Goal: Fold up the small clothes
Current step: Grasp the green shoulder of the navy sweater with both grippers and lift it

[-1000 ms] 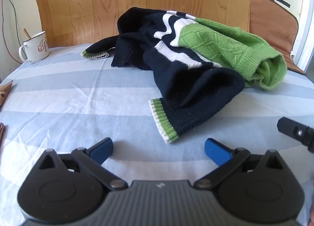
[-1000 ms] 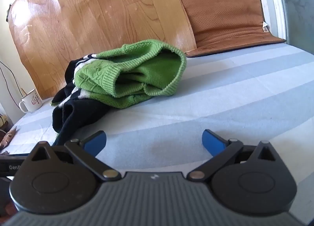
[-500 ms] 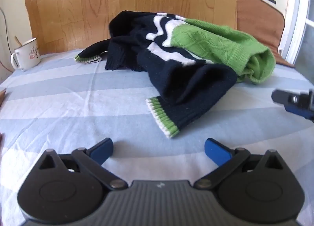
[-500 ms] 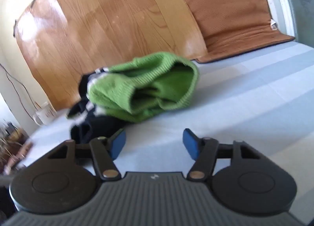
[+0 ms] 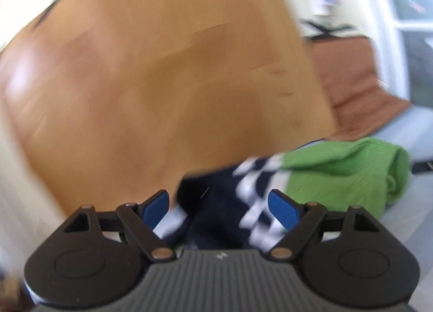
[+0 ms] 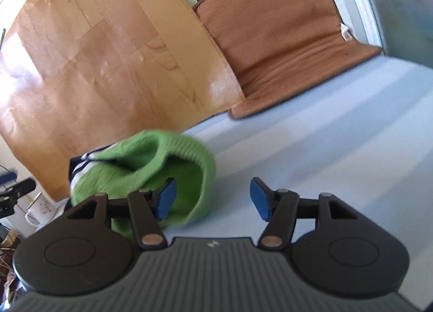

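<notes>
Closing in on the crumpled navy, white and green knitted sweater [image 5: 311, 176] from the left wrist view, left gripper [image 5: 219, 207] jaws narrowing around the blurred navy part, pads apparently not yet pressing it. Lying heaped on the pale blue striped cloth [image 5: 422, 128], long axis running left to right, green hem end to the right. Seen from the right wrist, right gripper [image 6: 212, 198] about half open, empty, left pad just beside the green hem opening; sweater [image 6: 151, 166] pointing its hem toward the camera. Judged an opening grasp; next, pinching both ends and spreading flat.
</notes>
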`<action>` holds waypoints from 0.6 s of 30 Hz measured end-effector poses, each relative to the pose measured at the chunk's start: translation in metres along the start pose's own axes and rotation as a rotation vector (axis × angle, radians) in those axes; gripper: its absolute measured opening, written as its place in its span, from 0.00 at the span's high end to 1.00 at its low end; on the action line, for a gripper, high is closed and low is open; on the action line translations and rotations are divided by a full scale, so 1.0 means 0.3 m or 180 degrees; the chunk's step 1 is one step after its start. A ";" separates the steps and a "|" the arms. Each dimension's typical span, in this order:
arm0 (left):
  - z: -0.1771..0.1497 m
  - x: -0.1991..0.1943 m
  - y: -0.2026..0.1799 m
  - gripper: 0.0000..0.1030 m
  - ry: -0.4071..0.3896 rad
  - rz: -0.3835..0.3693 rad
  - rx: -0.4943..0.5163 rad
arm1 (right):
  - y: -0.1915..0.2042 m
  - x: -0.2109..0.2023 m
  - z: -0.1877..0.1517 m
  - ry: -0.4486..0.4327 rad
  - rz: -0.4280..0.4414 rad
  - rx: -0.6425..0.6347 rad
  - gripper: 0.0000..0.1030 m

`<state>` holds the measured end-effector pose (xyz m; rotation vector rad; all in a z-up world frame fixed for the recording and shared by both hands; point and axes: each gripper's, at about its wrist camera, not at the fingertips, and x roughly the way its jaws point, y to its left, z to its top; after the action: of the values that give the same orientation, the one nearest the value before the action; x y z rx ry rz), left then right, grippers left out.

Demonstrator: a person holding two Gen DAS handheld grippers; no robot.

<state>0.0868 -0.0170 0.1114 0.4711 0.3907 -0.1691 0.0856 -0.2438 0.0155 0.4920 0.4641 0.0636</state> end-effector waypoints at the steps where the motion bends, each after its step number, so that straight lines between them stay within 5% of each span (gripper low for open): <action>1: 0.027 0.028 -0.047 0.20 -0.0072 -0.0090 0.0227 | -0.006 0.017 0.017 0.0000 0.0003 -0.0048 0.38; 5: 0.085 0.160 -0.235 0.28 -0.0106 -0.0317 0.1000 | -0.046 0.053 0.061 -0.0071 0.0117 -0.0039 0.38; 10: 0.114 0.320 -0.360 0.39 0.0065 -0.0485 0.1303 | -0.087 0.081 0.043 -0.0083 0.0288 0.0083 0.38; 13: 0.100 0.396 -0.422 0.59 0.0116 -0.0470 0.1551 | -0.117 0.096 0.029 -0.0037 0.0377 0.0256 0.38; 14: 0.104 0.411 -0.429 0.82 0.0125 -0.0428 0.1566 | -0.122 0.097 0.034 -0.0033 0.0408 0.0288 0.38; 15: 0.112 0.414 -0.423 0.92 0.0139 -0.0370 0.1510 | -0.124 0.095 0.036 -0.0045 0.0428 0.0302 0.38; 18: 0.159 0.425 -0.342 0.93 0.0092 -0.0201 0.1082 | -0.122 0.070 0.040 -0.0126 0.0493 0.0331 0.38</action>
<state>0.1933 -0.1385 0.0572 0.7969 0.4072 -0.2924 0.1080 -0.2779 -0.0010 0.6299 0.3913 0.1790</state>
